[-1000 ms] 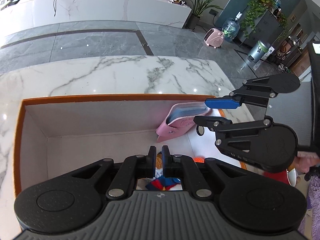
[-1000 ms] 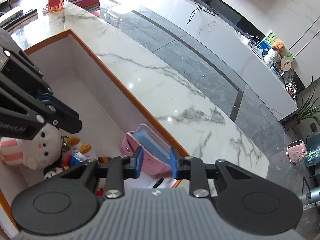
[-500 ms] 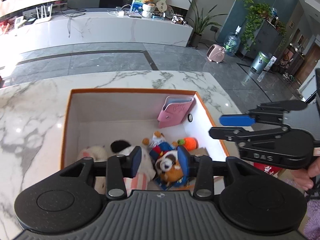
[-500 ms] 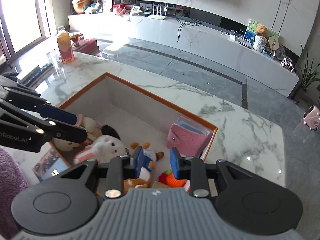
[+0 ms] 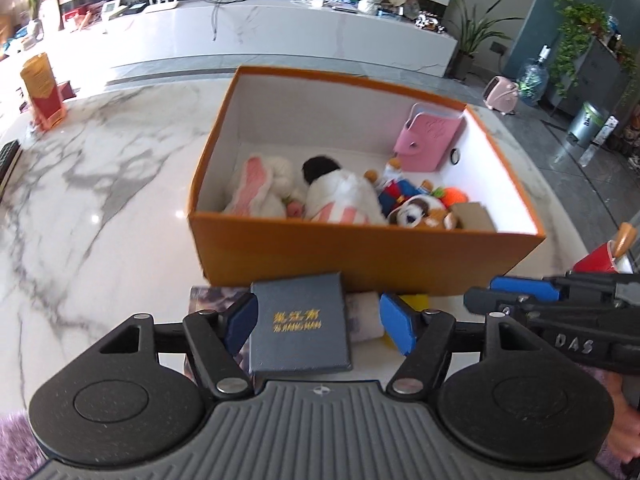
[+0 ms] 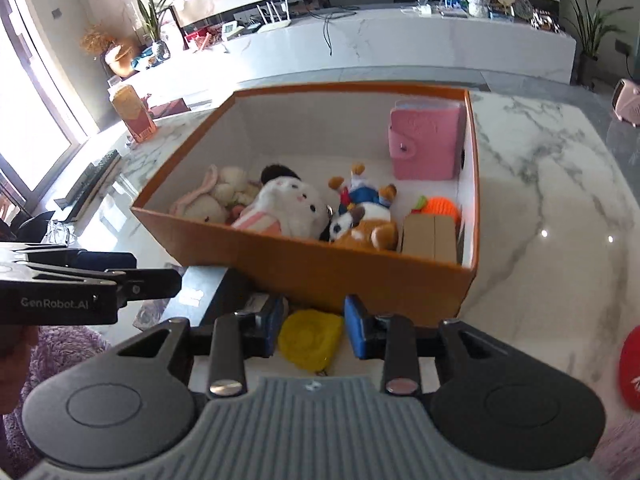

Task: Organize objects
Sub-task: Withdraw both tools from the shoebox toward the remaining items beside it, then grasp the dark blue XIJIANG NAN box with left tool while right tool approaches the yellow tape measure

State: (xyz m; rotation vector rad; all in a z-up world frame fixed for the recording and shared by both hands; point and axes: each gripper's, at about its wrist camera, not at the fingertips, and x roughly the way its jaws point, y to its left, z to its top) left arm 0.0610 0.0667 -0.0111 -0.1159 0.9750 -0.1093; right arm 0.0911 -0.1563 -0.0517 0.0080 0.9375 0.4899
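Note:
An orange box [image 5: 360, 248] [image 6: 352, 276] on the marble table holds plush toys [image 5: 344, 196] [image 6: 288, 208], a pink wallet [image 5: 428, 140] [image 6: 424, 144], an orange toy [image 6: 440, 208] and a small cardboard box [image 6: 430, 238]. In front of it lies a dark blue case with gold lettering [image 5: 300, 328]. My left gripper [image 5: 320, 320] is open, its jaws either side of that case, above it. A yellow pouch [image 6: 310, 338] lies between the open jaws of my right gripper [image 6: 314, 320]. Neither gripper holds anything.
A white roll [image 5: 362, 316] lies beside the blue case, a printed sheet [image 5: 212, 296] under it. A red object [image 5: 596, 260] [image 6: 630, 368] sits at the right. An orange carton [image 5: 42, 92] [image 6: 134, 114] stands far left. Purple fabric [image 6: 60, 356] is near the table's front edge.
Both grippers have pulled back from over the box to its near side. The left jaws opened wide. The blue case and yellow pouch came into view.

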